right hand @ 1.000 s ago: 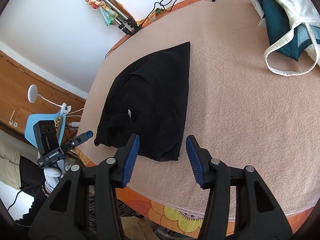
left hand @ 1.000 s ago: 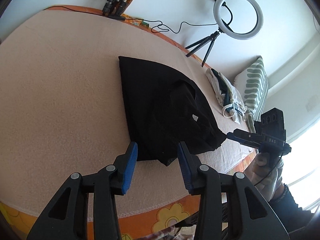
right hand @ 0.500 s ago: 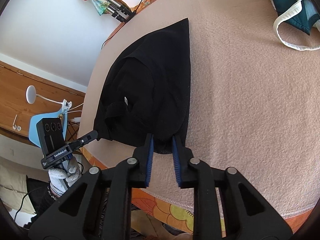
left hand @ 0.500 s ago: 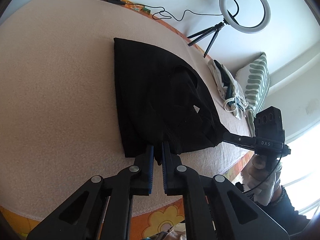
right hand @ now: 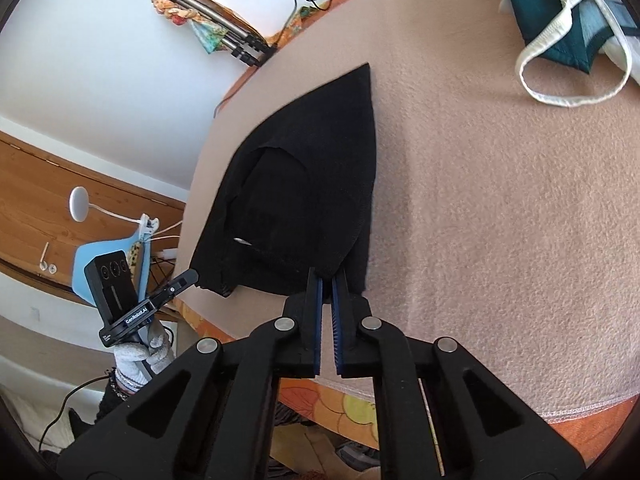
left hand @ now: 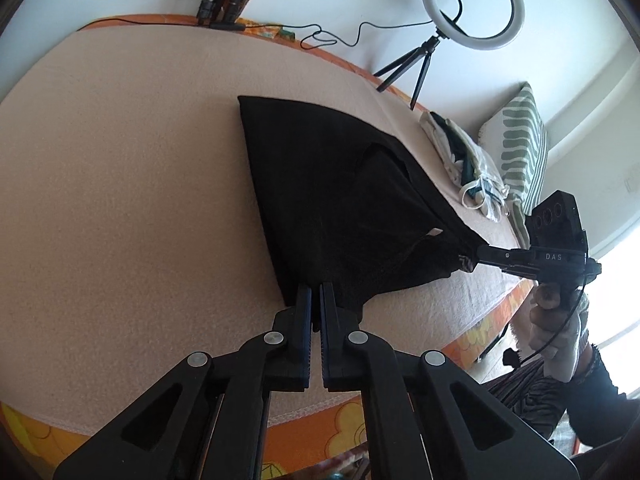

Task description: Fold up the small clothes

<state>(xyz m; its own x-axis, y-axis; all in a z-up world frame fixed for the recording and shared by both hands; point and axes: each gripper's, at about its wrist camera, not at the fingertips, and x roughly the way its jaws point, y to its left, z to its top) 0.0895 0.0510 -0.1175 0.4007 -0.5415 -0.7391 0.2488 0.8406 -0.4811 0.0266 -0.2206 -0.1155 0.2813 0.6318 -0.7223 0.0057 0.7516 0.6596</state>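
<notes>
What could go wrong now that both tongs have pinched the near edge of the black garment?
1. The left tongs and right tongs each bite only the edge of the black garment, so a corner might slip out mid-lift.
2. The garment already lies in overlapping layers; lifting could bunch them and spoil the fold.
3. A wide swing could reach the pile of clothes.
</notes>
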